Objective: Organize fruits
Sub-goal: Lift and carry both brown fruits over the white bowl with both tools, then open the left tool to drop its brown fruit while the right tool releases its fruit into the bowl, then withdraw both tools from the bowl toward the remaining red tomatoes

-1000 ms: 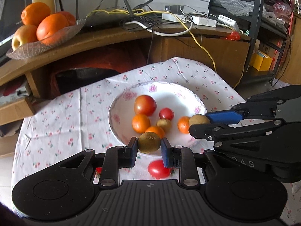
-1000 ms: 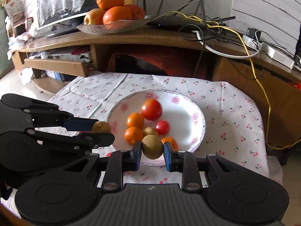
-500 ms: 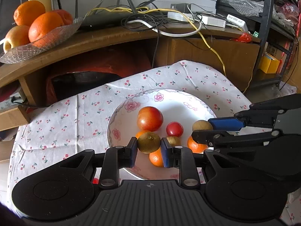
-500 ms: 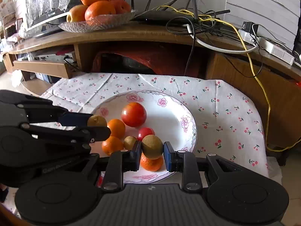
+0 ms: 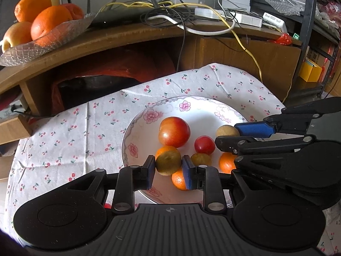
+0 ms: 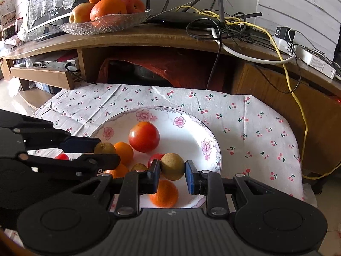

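A white flowered plate (image 5: pixel 213 113) (image 6: pixel 191 132) sits on a cherry-print cloth (image 5: pixel 64 140). It holds a big red fruit (image 5: pixel 173 134), a small red tomato (image 5: pixel 204 145), several small oranges (image 6: pixel 164 194) and a little brown fruit (image 5: pixel 200 159). My left gripper (image 5: pixel 168 171) hangs above the plate's near side, shut on a brown-green round fruit (image 5: pixel 168 163) (image 6: pixel 104 148). My right gripper (image 6: pixel 173 176) is shut on a tan round fruit (image 6: pixel 172 166) (image 5: pixel 227 131) above the plate's right part. Another red tomato (image 6: pixel 61 156) lies on the cloth left of the plate.
A wooden shelf (image 6: pixel 149 38) runs behind the table. It carries a glass dish of oranges and an apple (image 5: pixel 42 40) (image 6: pixel 106 23), a router with tangled cables (image 5: pixel 149 15) and white boxes. A dark metal rack (image 5: pixel 307 32) stands at the right.
Both grippers moved forward and now hang further in over the plate, each still holding its fruit. The fruits in the plate have not moved.
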